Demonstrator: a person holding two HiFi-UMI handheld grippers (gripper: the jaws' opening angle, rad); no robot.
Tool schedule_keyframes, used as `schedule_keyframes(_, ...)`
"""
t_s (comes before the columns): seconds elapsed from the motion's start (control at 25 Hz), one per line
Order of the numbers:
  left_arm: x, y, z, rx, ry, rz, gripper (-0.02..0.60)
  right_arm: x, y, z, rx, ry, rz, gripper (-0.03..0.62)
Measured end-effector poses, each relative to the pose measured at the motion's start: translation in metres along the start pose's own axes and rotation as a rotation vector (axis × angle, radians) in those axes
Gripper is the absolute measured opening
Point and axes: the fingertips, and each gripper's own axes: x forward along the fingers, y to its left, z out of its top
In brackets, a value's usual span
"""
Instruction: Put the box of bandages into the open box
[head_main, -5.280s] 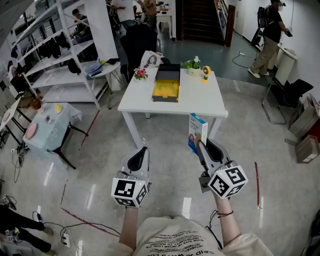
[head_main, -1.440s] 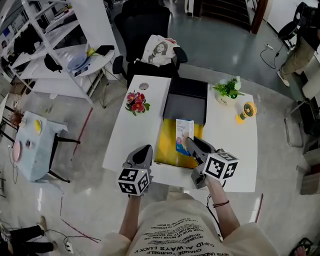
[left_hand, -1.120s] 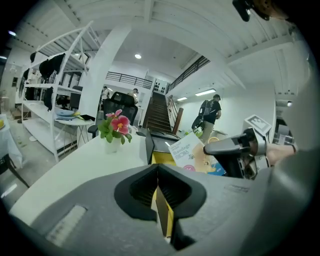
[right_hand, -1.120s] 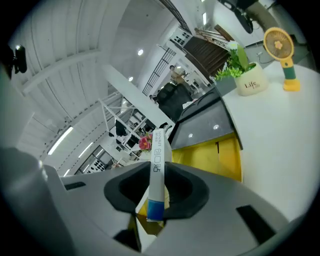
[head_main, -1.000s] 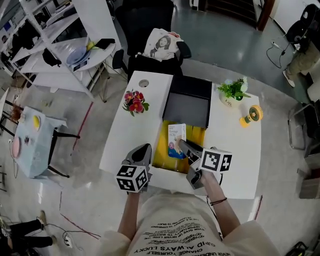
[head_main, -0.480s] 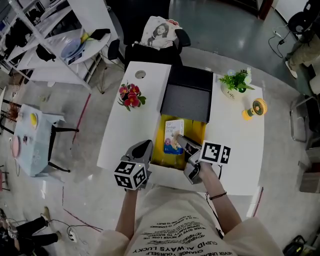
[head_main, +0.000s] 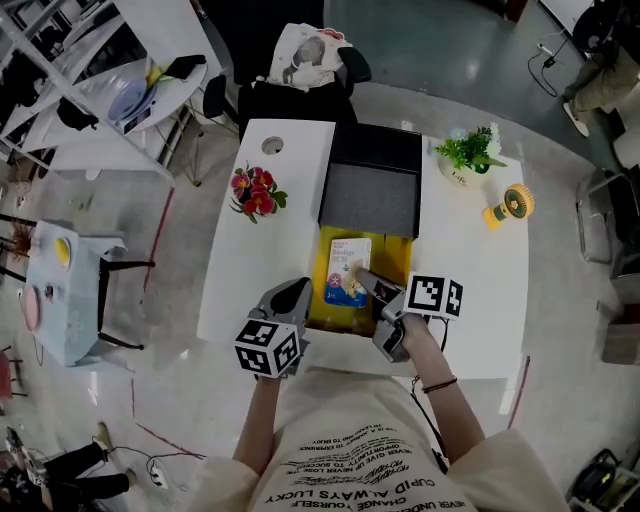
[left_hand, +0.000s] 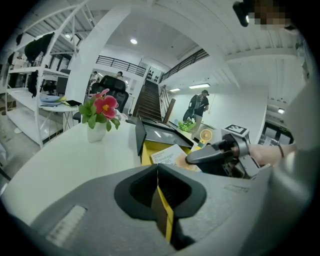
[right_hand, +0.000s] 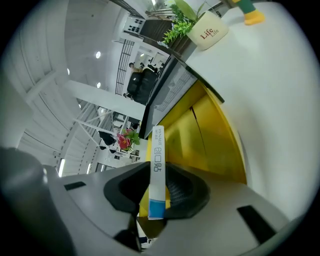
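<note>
The box of bandages (head_main: 346, 268), white and blue, hangs tilted over the yellow inside of the open box (head_main: 392, 262), whose dark lid (head_main: 370, 190) lies folded back behind it. My right gripper (head_main: 364, 281) is shut on the near end of the bandage box (right_hand: 157, 150), which stands edge-on between the pads. Whether it touches the yellow floor (right_hand: 200, 135) I cannot tell. My left gripper (head_main: 296, 291) hovers at the table's front edge, left of the open box, with its jaws shut (left_hand: 157, 172) and nothing in them. From there the bandage box (left_hand: 167, 155) shows beside the right gripper (left_hand: 215, 155).
On the white table (head_main: 470, 290) stand a pot of red flowers (head_main: 255, 190) at the left, a green plant (head_main: 468, 152) and a small yellow fan (head_main: 508, 208) at the right. A black chair (head_main: 300, 55) stands behind the table; a small side table (head_main: 60, 270) at far left.
The right gripper has brought the bandage box slightly lower and nearer over the yellow box. The left gripper has stayed at the table's front edge.
</note>
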Motion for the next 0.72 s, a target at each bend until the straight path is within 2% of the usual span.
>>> schedule_keyframes(0.28, 0.005, -0.001, 0.001, 0.014, 0.015, -0.029, 0.022, 0.002, -0.008, -0.005, -0.029, 0.026, -0.078, 0.092)
schedule_keyframes(0.6, 0.000, 0.014, 0.009, 0.011, -0.002, -0.012, 0.022, 0.008, -0.014, -0.014, -0.081, 0.076, -0.164, 0.094)
schedule_keyframes(0.72, 0.000, 0.015, 0.010, 0.013, -0.003, -0.015, 0.022, 0.010, -0.016, -0.017, -0.121, 0.096, -0.207, 0.114)
